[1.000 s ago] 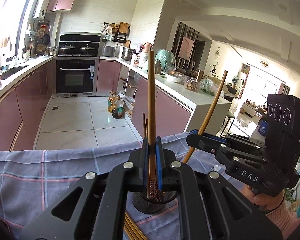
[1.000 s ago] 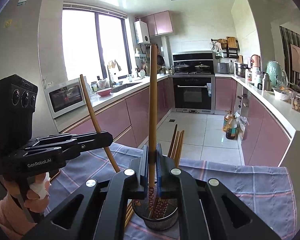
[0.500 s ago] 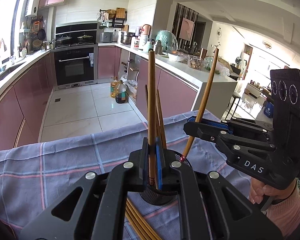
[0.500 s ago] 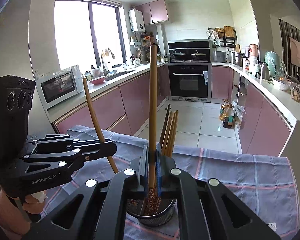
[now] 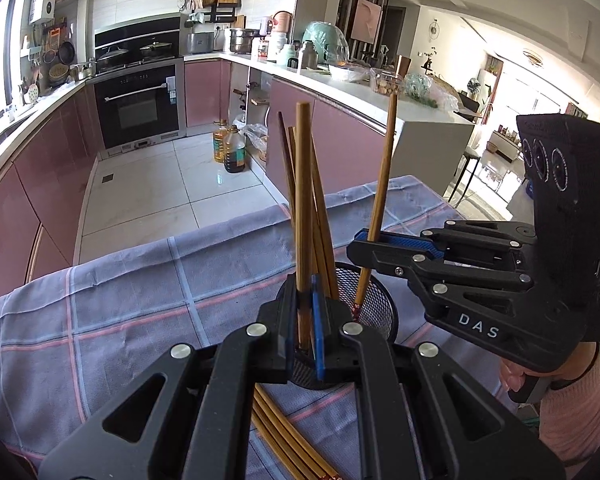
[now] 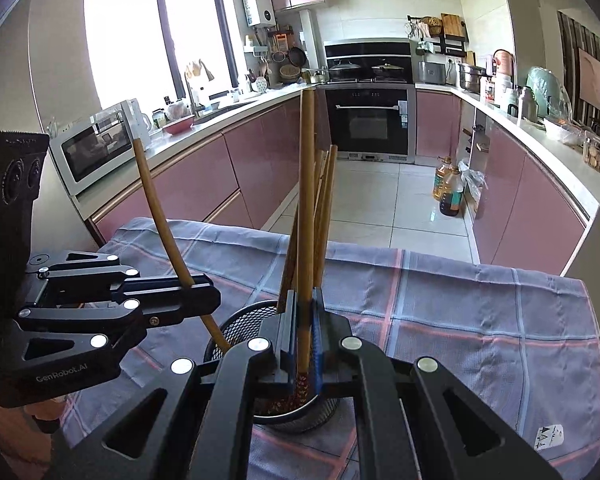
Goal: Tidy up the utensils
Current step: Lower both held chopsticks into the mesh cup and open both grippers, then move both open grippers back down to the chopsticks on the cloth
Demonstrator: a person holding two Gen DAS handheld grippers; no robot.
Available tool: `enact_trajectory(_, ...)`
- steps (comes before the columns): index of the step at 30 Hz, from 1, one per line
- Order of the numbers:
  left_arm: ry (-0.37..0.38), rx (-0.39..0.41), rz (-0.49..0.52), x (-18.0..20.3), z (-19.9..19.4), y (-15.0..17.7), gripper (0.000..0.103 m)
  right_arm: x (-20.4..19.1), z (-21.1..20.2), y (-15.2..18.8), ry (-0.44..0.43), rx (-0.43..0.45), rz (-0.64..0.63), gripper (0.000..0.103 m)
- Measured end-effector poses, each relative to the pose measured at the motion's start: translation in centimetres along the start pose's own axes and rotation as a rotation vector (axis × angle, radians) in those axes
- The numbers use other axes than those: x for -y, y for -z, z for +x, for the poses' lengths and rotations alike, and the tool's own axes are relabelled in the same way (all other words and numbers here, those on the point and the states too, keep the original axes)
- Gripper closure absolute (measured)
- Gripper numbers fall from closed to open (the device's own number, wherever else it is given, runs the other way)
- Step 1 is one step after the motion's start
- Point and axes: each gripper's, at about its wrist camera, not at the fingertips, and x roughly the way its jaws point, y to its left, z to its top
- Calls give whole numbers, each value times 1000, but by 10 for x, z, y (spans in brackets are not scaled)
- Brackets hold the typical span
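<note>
Wooden chopsticks are the whole job, and each gripper is clamped on one. Nearest the left wrist camera, the left gripper (image 5: pixel 307 322) pinches a chopstick (image 5: pixel 303 200) upright, its lower end already down inside the mesh cup (image 5: pixel 380 300). Just beside it, the right gripper (image 5: pixel 364 240) grasps a second chopstick (image 5: pixel 382 184), tilted, its patterned tip at the cup's rim. From the right wrist camera the same pair shows: the right gripper (image 6: pixel 305 320) is clenched on its stick over the cup (image 6: pixel 236 324), and the left gripper (image 6: pixel 204 292) is alongside.

More loose chopsticks (image 5: pixel 284 444) lie on the checked cloth (image 5: pixel 120 300) under the left gripper, still to be gathered.

Risks, as I judge them: both tools crowd one small opening (the fingers nearly meet), so a nudge could tip the light cup. Letting go while a stick leans could let it pivot out over the rim. The sticks already standing in the cup (image 5: pixel 320 216) may block the newcomers.

Beyond the cloth's far edge is floor, so anything that rolls is lost.
</note>
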Motion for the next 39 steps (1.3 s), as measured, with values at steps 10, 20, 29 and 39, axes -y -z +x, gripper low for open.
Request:
enact_trajectory(10, 17, -18, -36, -6, 18, -2, 89, 7, 7, -1, 14, 3, 45, 96)
enact_trajectory(20, -1, 47, -73, -13, -1, 13, 79, 3, -7, 2, 10, 50, 42, 89)
enact_trajectory(29, -78, 186, -88, -19, -54, 41, 58, -21, -48, 22, -45, 121, -25, 76)
enact_trajectory(39, -176, 155, -121, -34, -69, 101, 39, -55, -27, 69, -137, -4, -55, 73)
